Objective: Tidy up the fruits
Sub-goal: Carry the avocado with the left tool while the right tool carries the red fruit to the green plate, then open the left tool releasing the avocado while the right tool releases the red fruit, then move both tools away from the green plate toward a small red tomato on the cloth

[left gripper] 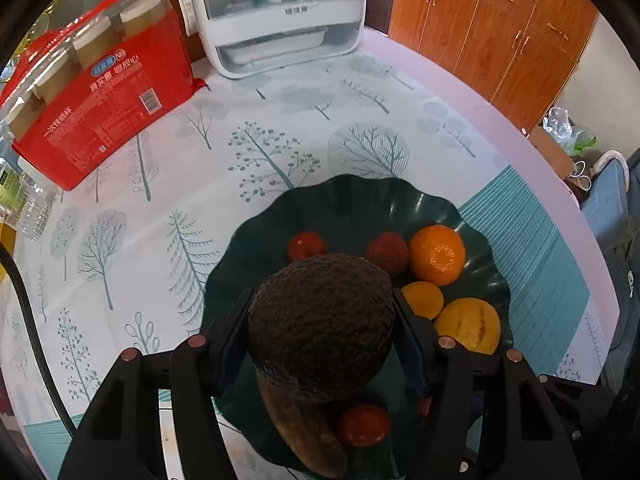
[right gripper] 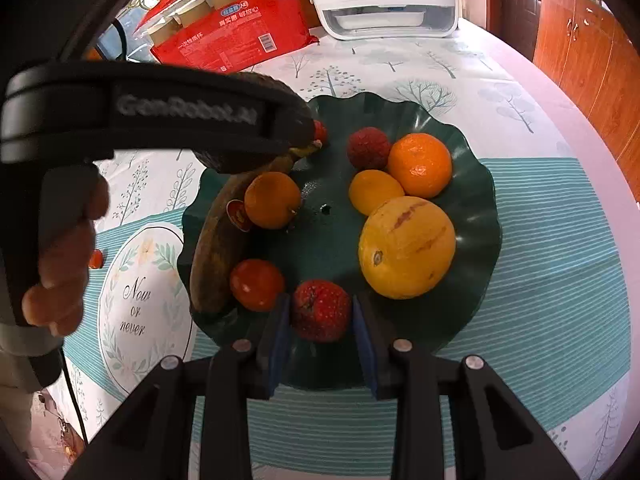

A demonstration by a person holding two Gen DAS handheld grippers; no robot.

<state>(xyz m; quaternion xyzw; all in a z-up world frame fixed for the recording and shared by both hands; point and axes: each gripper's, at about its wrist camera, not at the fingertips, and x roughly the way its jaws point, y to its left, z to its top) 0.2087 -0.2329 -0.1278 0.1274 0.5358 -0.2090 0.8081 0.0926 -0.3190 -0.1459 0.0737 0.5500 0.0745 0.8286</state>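
Observation:
My left gripper is shut on a dark, bumpy avocado, held over the near-left part of a dark green wavy plate. In the right wrist view that gripper comes in from the upper left with the avocado. My right gripper is shut on a red bumpy fruit at the near rim of the plate. On the plate lie a big orange, a yellow striped fruit, a brown banana, a tomato and several other small fruits.
A red pack of cups and a white appliance stand at the back of the table. A round "Now or never" mat lies left of the plate, with a small red fruit beside it. A hand holds the left gripper.

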